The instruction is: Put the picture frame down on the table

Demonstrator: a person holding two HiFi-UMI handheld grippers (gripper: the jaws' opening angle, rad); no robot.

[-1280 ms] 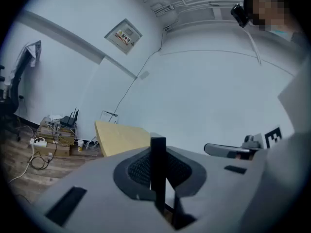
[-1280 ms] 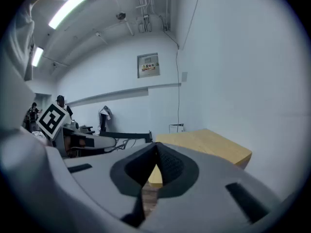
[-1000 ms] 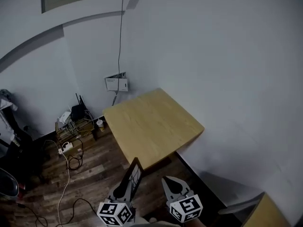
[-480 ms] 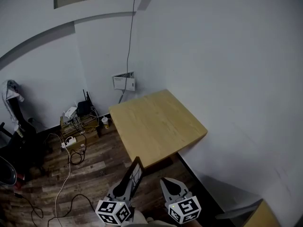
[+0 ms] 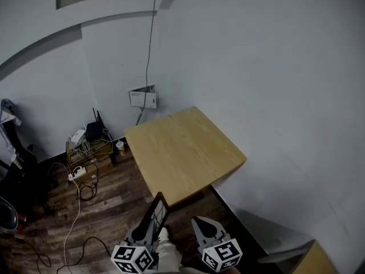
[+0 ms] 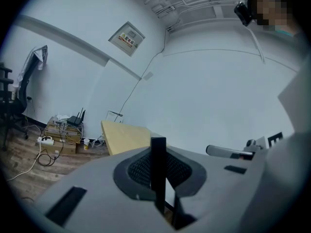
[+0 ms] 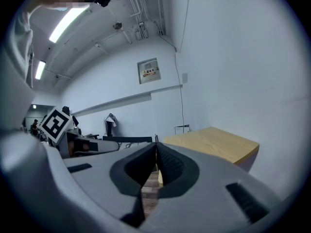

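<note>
The left gripper [image 5: 147, 228], at the bottom of the head view, has its jaws clamped on the picture frame [image 5: 158, 210]. Its own view confirms this, with a thin dark edge of the frame [image 6: 158, 161] standing upright between the ribbed pads. The right gripper [image 5: 201, 222], just beside it at lower centre, has its jaws pressed together with nothing between them, as its own view shows. The frame is held in the air above the wooden floor [image 5: 108, 204], apparently just short of the near edge of the table [image 5: 182, 150] and not touching it. The light wood table top, set against the white wall at mid-frame, appears bare. A router and cable clutter [image 5: 85, 144] sit on the floor at left, well apart from the work. Assessment: the carry toward the table is in hand and placement has not yet begun. The next move calls for bringing the frame forward over the table top, lowering it until it rests there, then opening the left jaws. Risk noted: gripped by a thin edge, the frame may pivot on contact.
</note>
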